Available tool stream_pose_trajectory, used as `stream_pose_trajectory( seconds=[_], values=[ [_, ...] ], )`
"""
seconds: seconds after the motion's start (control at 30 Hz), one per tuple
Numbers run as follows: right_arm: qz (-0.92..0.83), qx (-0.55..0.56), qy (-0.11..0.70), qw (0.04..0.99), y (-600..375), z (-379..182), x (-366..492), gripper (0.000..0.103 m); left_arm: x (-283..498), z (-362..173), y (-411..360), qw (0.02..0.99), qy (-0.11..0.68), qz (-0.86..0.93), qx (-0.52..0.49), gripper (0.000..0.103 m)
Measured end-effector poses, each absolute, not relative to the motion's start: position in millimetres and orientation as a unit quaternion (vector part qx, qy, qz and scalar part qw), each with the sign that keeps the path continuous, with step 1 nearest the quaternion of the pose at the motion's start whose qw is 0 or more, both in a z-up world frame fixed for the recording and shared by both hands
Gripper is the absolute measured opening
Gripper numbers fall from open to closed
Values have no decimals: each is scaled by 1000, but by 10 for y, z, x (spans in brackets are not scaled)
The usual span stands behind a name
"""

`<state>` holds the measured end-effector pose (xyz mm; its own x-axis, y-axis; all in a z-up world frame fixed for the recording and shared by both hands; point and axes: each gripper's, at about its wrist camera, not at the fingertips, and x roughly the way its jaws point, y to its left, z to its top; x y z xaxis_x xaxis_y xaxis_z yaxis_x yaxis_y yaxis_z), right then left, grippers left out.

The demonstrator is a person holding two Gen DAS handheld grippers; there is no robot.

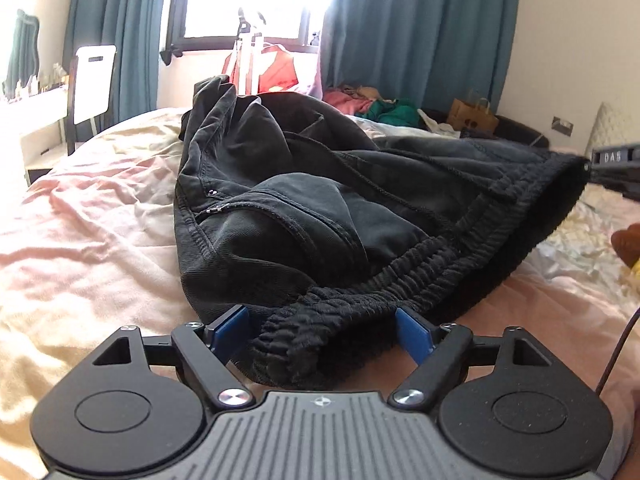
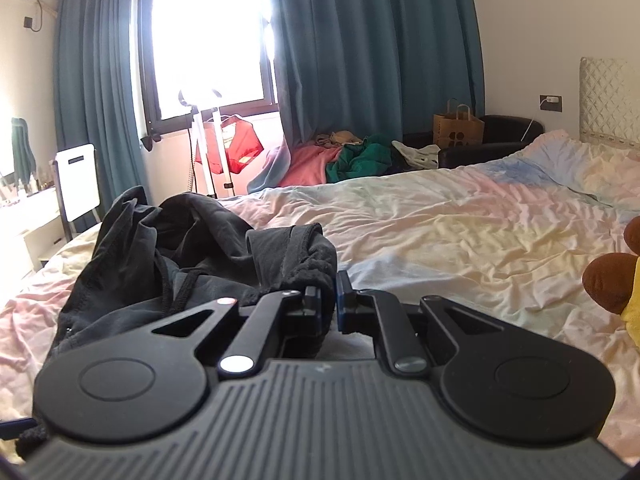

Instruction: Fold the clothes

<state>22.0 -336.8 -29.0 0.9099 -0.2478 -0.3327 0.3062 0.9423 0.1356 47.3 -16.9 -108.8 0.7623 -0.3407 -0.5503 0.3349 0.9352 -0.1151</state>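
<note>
A pair of black trousers point(image 1: 304, 184) with a ribbed elastic waistband point(image 1: 400, 280) lies crumpled on the bed. In the left wrist view my left gripper point(image 1: 322, 332) is open, its blue pads point(image 1: 230, 332) wide apart on either side of the near end of the waistband. My right gripper point(image 1: 616, 170) shows at the right edge, at the far end of that waistband. In the right wrist view the right gripper point(image 2: 330, 300) is shut on the waistband fold point(image 2: 316, 256), with the rest of the trousers point(image 2: 168, 248) bunched to its left.
The bed's pastel sheet point(image 2: 460, 232) stretches wide to the right, up to a quilted headboard point(image 2: 608, 96). A brown and yellow plush toy point(image 2: 616, 280) lies at the right edge. Beyond the bed are a clothes pile point(image 2: 344, 160), a paper bag point(image 2: 458, 128), a white chair point(image 2: 78, 180) and a stand holding a red garment point(image 2: 236, 148).
</note>
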Motion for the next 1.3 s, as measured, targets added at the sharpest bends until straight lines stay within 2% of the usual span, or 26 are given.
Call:
stream_pose_trajectory(
  seconds=[0.13,0.33,0.4,0.57,0.63,0.83,0.87,0.93,0.97,1.0,1.13,1.3],
  values=[
    [-164,94,174,967,-3408,-423,291,10,497,-1085,-101,938,307,-160,-16,82],
    [-185,128,200,954,-3530,-569,362,10,527,-1092,22,932,341,-114,-33,75],
    [-186,127,202,953,-3530,-584,360,10,537,-1094,65,930,352,-98,-40,71],
    [-189,110,210,953,-3470,-628,386,10,622,-1121,151,925,358,-95,-80,71],
    [-184,102,211,955,-3432,-635,389,11,652,-1136,160,923,360,-99,-89,66],
    [-181,85,208,958,-3375,-636,371,12,712,-1239,-50,936,338,-94,-32,64],
    [-183,87,210,956,-3389,-659,377,12,754,-1247,-17,935,340,-88,-42,60],
    [-185,83,220,954,-3406,-711,405,12,836,-1265,49,933,345,-76,-62,40],
    [-184,78,226,953,-3406,-737,424,12,878,-1274,83,932,348,-70,-72,37],
    [-182,76,233,952,-3405,-763,444,13,919,-1282,116,931,350,-63,-82,29],
    [-169,95,268,944,-3429,-909,497,13,1003,-1201,242,939,326,-42,-104,20],
    [-119,143,294,937,-3371,-983,440,9,1105,-718,365,962,251,-16,-110,13]
  ],
)
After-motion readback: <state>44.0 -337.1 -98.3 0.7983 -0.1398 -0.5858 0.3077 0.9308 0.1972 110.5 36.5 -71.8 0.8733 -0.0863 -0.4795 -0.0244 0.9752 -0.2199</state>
